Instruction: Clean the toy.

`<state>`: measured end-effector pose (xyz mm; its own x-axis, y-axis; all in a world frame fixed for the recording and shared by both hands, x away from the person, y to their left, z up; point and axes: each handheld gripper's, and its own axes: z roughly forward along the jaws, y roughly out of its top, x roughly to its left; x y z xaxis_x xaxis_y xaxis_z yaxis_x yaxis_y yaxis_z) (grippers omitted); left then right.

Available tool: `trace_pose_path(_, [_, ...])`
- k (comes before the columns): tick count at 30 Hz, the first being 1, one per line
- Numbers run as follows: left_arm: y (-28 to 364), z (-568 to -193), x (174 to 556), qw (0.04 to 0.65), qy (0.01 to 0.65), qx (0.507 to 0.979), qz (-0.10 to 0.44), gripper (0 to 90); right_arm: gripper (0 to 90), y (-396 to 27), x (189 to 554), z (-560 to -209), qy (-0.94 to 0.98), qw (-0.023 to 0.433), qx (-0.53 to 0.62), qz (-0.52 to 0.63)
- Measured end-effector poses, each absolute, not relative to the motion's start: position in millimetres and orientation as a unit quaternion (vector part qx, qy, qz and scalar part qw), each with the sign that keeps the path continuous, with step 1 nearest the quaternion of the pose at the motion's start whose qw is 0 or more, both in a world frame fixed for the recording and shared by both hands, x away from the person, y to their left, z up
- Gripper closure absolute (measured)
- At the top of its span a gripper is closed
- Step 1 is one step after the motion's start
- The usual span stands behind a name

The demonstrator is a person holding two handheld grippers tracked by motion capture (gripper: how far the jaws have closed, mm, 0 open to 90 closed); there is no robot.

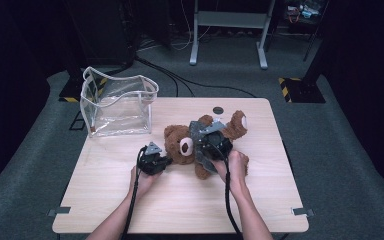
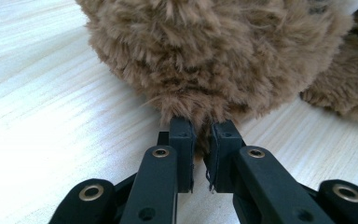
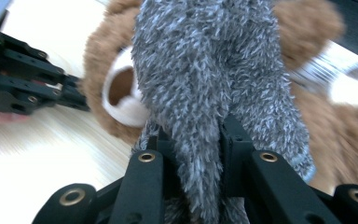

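My left gripper (image 2: 200, 140) is pinching brown fur on the teddy bear (image 1: 180, 145); my right gripper (image 3: 198, 140) is clamping its grey garment (image 3: 214, 84). Bear lying on the tabletop (image 1: 180, 200) ahead. Judgement: hold the fur steady, pull the cloth evenly.

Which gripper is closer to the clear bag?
Left. The left gripper sits just in front of the clear bag, pinching the bear; the right gripper is farther right.

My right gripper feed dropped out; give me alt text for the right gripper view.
The right claw is shut on a grey fuzzy garment worn by a brown teddy bear lying on the wooden table. The left claw reaches in from the left, at the bear.
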<state>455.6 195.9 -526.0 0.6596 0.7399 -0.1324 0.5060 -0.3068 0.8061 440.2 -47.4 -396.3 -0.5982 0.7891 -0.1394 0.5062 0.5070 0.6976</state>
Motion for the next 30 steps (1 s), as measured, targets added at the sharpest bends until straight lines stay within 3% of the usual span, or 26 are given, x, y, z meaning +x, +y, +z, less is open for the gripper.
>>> trace_pose_path(15, [198, -526, 453, 0.450, 0.392, 0.791, 0.135, 82.7, 71.7, -10, 487, -399, 0.834, 0.202, 0.393, 0.329])
trace_pose_path(30, [199, -525, 450, 0.458, 0.388, 0.787, 0.146, 83.2, 73.4, 2, 458, -401, 0.852, 0.157, 0.361, 0.344])
